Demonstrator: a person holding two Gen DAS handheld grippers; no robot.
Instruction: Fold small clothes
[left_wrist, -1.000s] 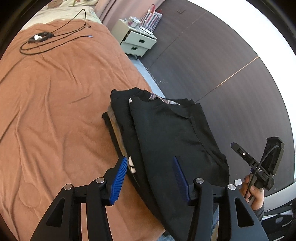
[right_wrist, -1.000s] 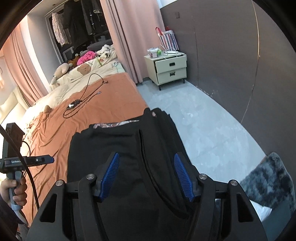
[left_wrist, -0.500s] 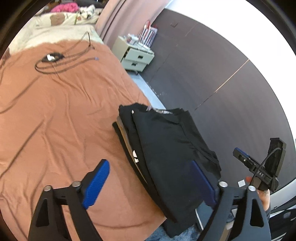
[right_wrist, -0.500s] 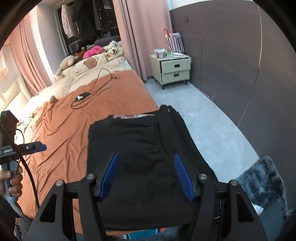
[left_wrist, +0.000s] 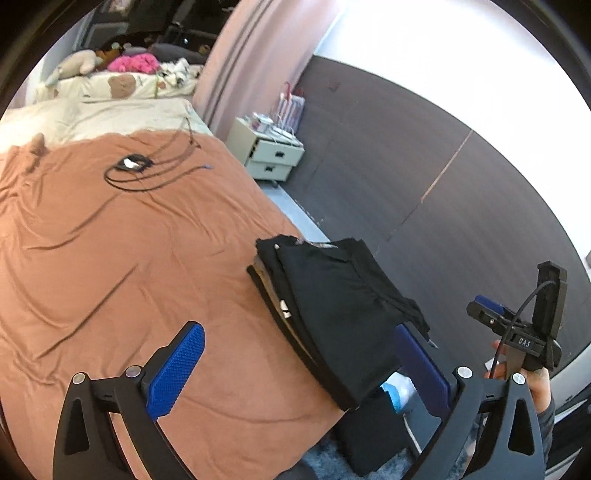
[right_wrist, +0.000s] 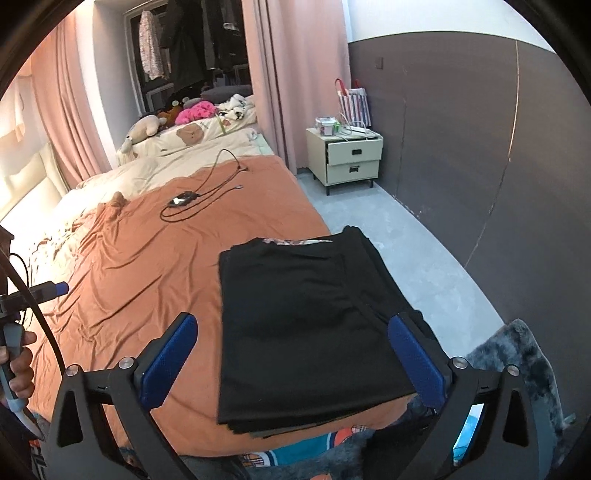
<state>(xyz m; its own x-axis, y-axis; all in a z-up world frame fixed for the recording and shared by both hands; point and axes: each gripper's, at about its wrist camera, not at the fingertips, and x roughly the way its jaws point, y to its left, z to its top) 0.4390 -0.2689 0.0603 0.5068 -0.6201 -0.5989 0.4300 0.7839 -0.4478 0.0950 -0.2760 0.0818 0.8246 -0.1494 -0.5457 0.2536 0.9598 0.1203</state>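
Observation:
A stack of folded black clothes (left_wrist: 340, 306) (right_wrist: 303, 314) lies flat on the orange-brown bed cover (left_wrist: 110, 258) (right_wrist: 147, 280), at the bed's near corner. The top black piece is folded into a neat rectangle, and a patterned edge peeks out at the stack's far side. My left gripper (left_wrist: 297, 343) hovers above and short of the stack, its jaws opening wide with nothing pressed between the blue pads. My right gripper (right_wrist: 291, 325) hangs over the stack's near edge, its jaws also opening and gripping nothing. A hand (left_wrist: 532, 380) carrying the right gripper shows at the right of the left wrist view.
A black cable with a small charger (left_wrist: 129, 164) (right_wrist: 183, 199) lies further up the bed. Plush toys and pillows (right_wrist: 177, 122) sit at the head. A cream nightstand (right_wrist: 351, 158) stands by the dark wall. A grey fluffy rug (right_wrist: 524, 362) covers the floor at right.
Both grippers have pulled back and upward from the black stack, and their jaws have spread from half-wide to fully wide. The stack stays put on the bed.

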